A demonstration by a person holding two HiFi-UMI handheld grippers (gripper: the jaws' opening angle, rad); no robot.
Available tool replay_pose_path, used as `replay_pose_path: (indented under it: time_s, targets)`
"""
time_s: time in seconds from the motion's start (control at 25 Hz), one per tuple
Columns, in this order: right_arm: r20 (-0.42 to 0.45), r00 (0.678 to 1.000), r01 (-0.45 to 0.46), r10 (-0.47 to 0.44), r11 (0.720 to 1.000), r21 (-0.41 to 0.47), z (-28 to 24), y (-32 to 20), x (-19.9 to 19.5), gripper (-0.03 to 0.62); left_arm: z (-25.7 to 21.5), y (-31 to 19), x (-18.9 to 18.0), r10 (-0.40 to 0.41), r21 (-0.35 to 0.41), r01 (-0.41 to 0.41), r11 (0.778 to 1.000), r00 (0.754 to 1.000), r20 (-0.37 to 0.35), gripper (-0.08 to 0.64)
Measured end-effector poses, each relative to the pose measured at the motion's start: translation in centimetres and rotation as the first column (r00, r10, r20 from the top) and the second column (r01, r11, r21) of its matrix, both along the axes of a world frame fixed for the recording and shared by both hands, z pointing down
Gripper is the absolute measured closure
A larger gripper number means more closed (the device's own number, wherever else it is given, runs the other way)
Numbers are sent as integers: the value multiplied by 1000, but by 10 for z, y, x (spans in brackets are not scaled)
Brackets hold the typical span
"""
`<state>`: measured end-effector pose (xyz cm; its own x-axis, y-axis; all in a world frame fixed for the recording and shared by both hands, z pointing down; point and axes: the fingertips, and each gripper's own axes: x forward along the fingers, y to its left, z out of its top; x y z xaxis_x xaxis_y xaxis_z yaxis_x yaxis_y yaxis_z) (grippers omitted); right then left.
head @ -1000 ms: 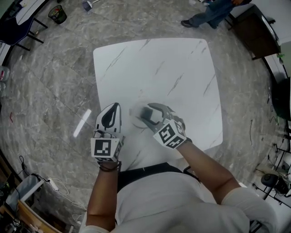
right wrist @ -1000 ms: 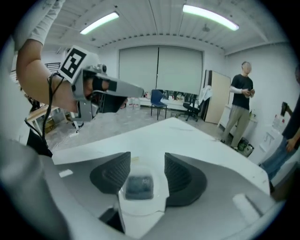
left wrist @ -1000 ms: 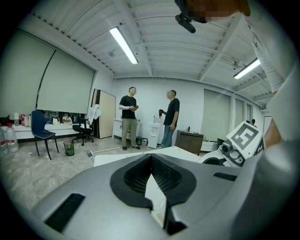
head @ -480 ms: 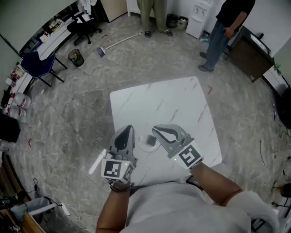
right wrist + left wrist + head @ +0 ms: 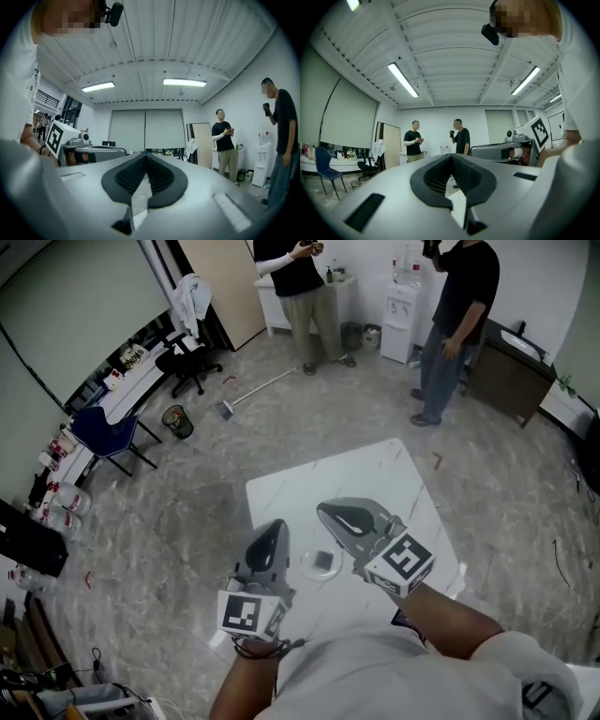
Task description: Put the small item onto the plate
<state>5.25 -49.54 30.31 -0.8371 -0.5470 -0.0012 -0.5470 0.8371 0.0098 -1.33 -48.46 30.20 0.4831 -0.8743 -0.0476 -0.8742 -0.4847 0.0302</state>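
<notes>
A small white plate (image 5: 308, 569) lies on the white marble table (image 5: 375, 474) near its front edge, and a small dark grey item (image 5: 325, 561) rests on it. My left gripper (image 5: 277, 527) hovers just left of the plate, shut and empty. To the plate's upper right, my right gripper (image 5: 324, 512) is raised off the table, also shut with nothing held. In the left gripper view the left gripper (image 5: 451, 157) points up into the room with its jaws together. The right gripper view shows the right gripper (image 5: 146, 157) the same way.
Two people (image 5: 305, 277) (image 5: 459, 296) stand beyond the table by a water dispenser (image 5: 403, 296). A broom (image 5: 253, 390) lies on the floor. A bin (image 5: 175, 418) and chairs (image 5: 103, 432) stand at the left, and a dark desk (image 5: 511, 362) at the right.
The right gripper was open at the plate around the item; it has drawn back, risen and shut empty. The item stays on the plate. The head view has tilted up toward the room.
</notes>
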Motion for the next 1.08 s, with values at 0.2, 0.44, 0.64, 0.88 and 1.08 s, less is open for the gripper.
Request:
replay_pose_path:
  time_s: [0.2,0.44,0.64,0.88,1.08]
  targets:
    - [27,1000,-9,8,999,42,-31,6,5,589,-24,7,2,-5,38,5,999,1000,9,554]
    - [27,1000,-6,5,999,50,-37,9,5,589,-31,12,-3,-14,49,14,999,1000,6,554]
    - [21,1000,-4,3,999,34,-31,10,8,589,-32,14,5,3,50,-4,999,1000,14,554]
    - [23,1000,10,-10,1000,20,-27,6,7,589,-25,11,3,-10,33,10,999,1000,6,554]
    - [22,1000,5,-5,1000,11,-23,9,5,589,-20,14,1,-8,32,7,999,1000,8,554]
